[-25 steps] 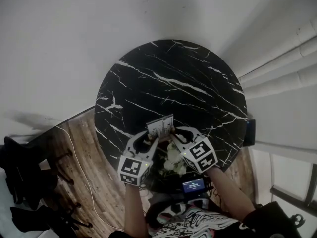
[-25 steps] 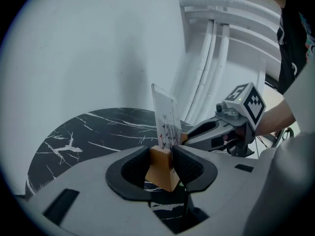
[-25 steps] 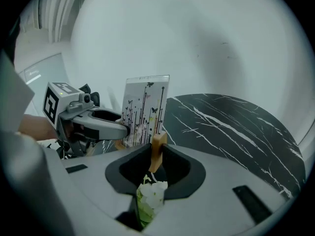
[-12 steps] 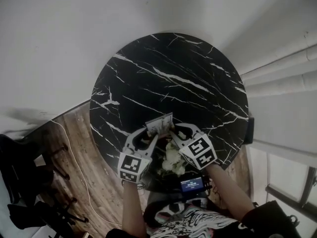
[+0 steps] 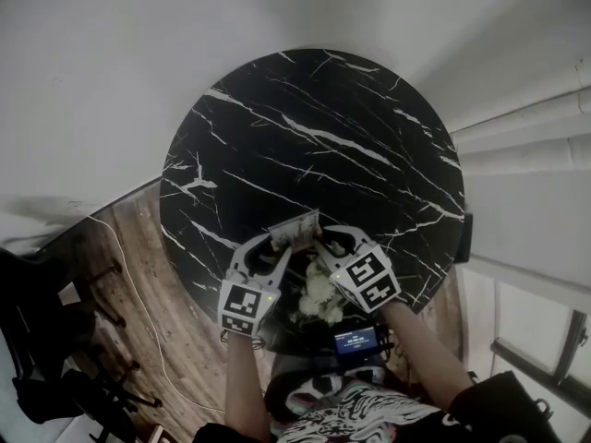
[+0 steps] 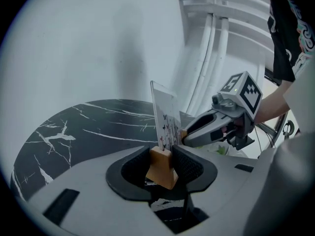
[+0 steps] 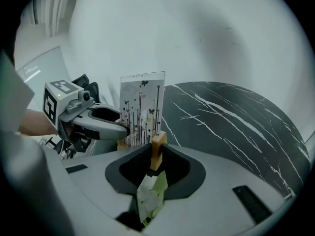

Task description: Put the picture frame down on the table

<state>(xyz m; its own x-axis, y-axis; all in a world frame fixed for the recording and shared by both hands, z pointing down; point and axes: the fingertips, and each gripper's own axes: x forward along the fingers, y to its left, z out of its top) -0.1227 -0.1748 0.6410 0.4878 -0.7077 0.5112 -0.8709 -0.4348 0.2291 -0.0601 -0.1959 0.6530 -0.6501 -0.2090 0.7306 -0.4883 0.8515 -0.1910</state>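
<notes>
The picture frame [image 5: 296, 232] is a small upright pane printed with butterflies and stems, set on two wooden feet. In the head view it is over the near edge of the round black marble table [image 5: 314, 127]. My left gripper [image 6: 162, 164] is shut on one wooden foot [image 6: 161, 167], with the pane [image 6: 165, 116] rising in front of it. My right gripper [image 7: 157, 154] is shut on the other foot [image 7: 157, 149], and the printed face [image 7: 142, 107] is turned toward it. Each gripper shows in the other's view. I cannot tell whether the frame touches the table.
White flowers [image 5: 319, 293] lie under the grippers at the table's near edge and show below the right jaws [image 7: 150, 193]. A small device with a lit screen [image 5: 355, 341] sits close to the person. White pipes [image 5: 526, 127] run at right. The wooden floor [image 5: 148, 284] carries a cable.
Both grippers have kept hold of the frame's feet near the table's near edge. The head view has shifted a little, so the table sits higher and further left in the picture.
</notes>
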